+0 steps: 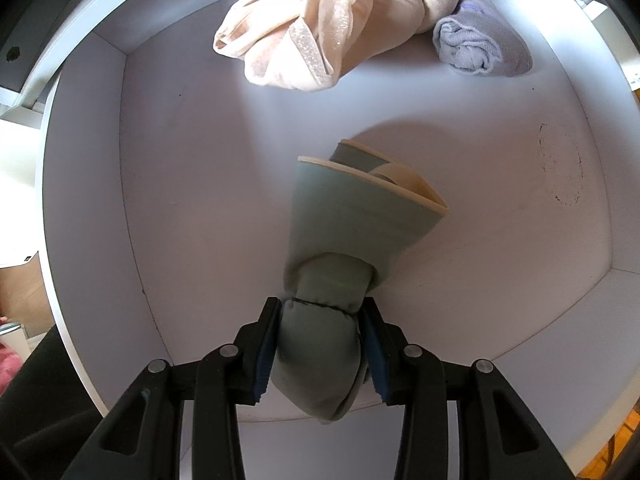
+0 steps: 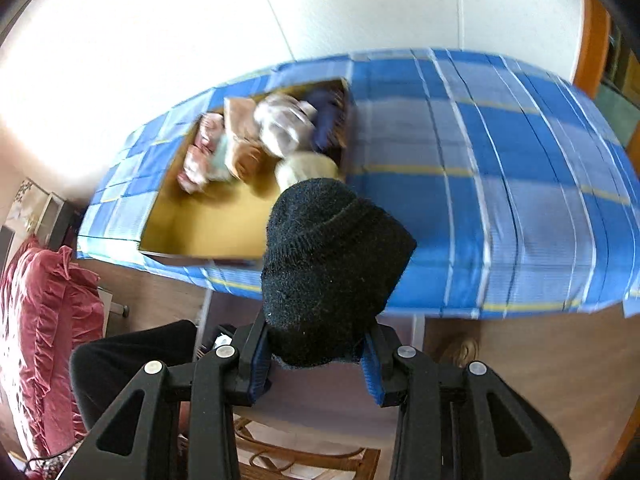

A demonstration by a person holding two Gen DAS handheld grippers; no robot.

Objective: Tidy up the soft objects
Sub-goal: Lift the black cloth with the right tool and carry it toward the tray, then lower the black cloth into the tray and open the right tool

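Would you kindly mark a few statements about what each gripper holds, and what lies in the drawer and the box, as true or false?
1. The left gripper is clamped on a grey-green slipper. True.
2. The white drawer holds nothing else. False: a peach fabric bundle and a rolled grey cloth lie in it.
3. The right gripper is empty. False: it grips a black knit hat.
4. The cardboard box sits on a blue checked cloth. True.

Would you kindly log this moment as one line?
left gripper: shut on green slippers, over white bin | right gripper: shut on black sock
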